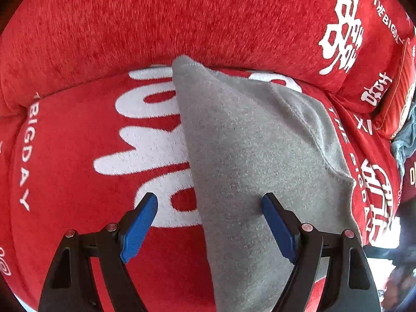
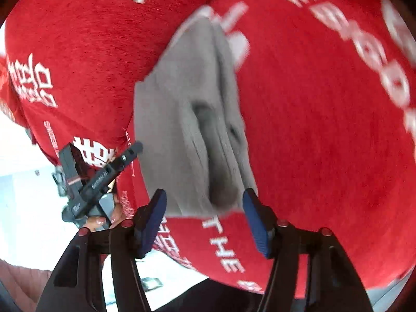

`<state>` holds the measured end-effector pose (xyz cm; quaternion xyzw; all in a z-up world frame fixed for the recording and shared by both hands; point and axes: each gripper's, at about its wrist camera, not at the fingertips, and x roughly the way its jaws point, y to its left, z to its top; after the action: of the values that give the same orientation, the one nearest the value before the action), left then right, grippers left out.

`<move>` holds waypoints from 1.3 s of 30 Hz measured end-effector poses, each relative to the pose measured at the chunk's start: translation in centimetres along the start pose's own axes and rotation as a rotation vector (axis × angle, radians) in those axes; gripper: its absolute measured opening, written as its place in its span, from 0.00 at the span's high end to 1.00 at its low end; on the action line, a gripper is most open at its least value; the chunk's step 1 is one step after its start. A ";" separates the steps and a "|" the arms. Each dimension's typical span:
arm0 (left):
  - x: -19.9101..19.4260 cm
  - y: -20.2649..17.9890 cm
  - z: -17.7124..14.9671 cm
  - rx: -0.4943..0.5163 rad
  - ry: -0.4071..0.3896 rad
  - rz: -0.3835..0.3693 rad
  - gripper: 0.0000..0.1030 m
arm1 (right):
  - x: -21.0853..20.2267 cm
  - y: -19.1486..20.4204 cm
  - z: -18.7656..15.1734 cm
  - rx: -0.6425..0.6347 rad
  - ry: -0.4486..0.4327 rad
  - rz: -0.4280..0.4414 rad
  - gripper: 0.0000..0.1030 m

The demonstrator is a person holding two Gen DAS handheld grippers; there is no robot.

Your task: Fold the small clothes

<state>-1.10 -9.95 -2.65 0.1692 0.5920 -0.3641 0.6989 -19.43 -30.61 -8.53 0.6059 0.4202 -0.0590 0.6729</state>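
While the grey cloth (image 1: 254, 156) lay folded on the red sofa seat (image 1: 78, 182), its far corner touched the backrest (image 1: 130, 20). Left gripper (image 1: 209, 205) jaws stood wide, straddling the cloth's left edge, gripping nothing. Right gripper (image 2: 204, 200) jaws stood partly open, empty, at the near edge.
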 end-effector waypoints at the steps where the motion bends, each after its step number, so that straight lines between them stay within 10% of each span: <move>1: 0.2 -0.2 -0.1 -0.004 0.009 0.000 0.19 | 0.5 -0.6 -0.5 0.032 -0.004 0.012 0.57; 3: -0.1 -0.5 -0.3 -0.005 0.016 0.007 0.19 | 1.5 -0.9 -0.6 0.073 -0.029 0.014 0.87; 39: -1.8 1.3 -5.7 0.038 0.113 0.039 0.19 | -1.0 2.8 -3.9 0.063 -0.115 -0.239 0.85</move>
<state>-4.27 -4.66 -2.55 0.2143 0.6201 -0.3517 0.6677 -20.35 -26.97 -5.41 0.5678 0.4482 -0.1866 0.6648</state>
